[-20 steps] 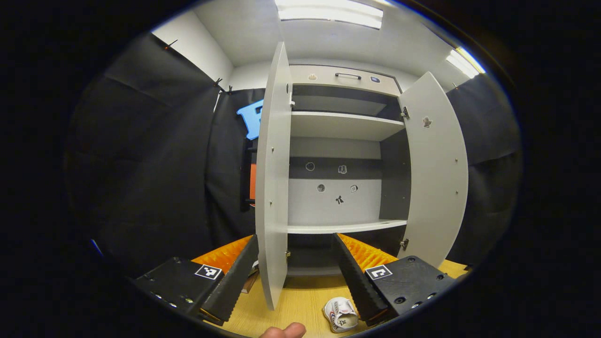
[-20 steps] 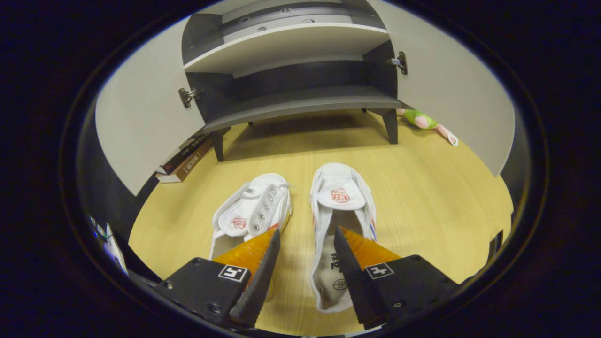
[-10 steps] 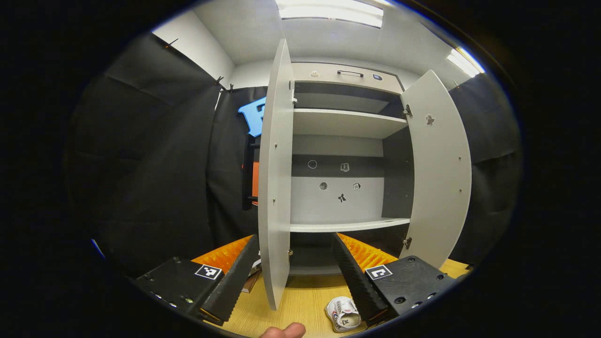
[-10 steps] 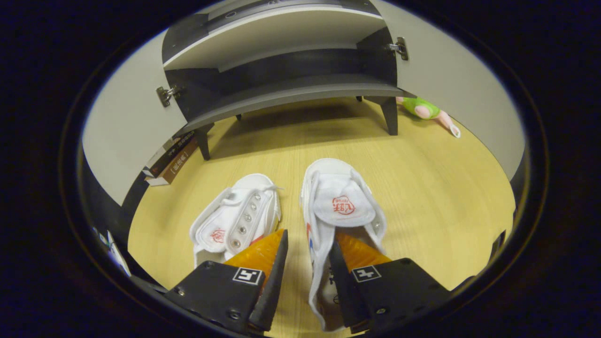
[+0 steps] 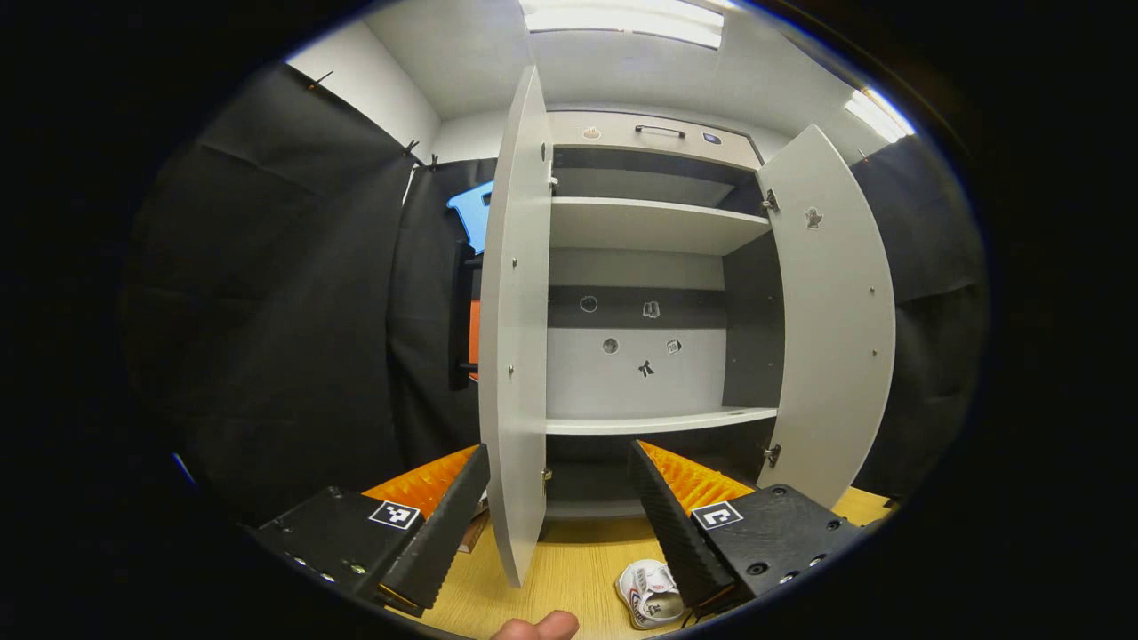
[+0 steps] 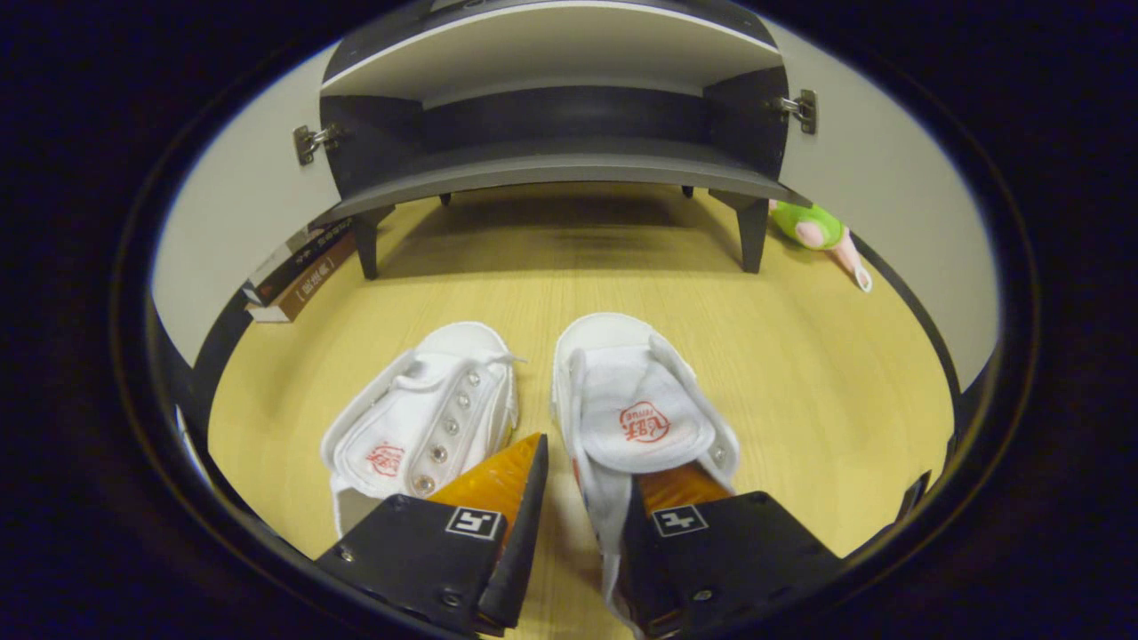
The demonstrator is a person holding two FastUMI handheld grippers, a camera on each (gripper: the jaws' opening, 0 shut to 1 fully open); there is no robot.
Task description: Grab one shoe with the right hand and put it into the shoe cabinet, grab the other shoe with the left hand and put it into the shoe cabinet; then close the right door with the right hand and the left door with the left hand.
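Both doors, the left door (image 5: 516, 356) and the right door (image 5: 836, 311), stand open, so the shelves (image 5: 658, 422) are free, but the left door's edge stands between the left gripper's (image 5: 560, 524) fingers.

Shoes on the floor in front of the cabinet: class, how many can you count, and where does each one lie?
2. The left shoe lies on the wooden floor; the right shoe lies beside it, with the right gripper straddling its inner side wall. None seem hidden.
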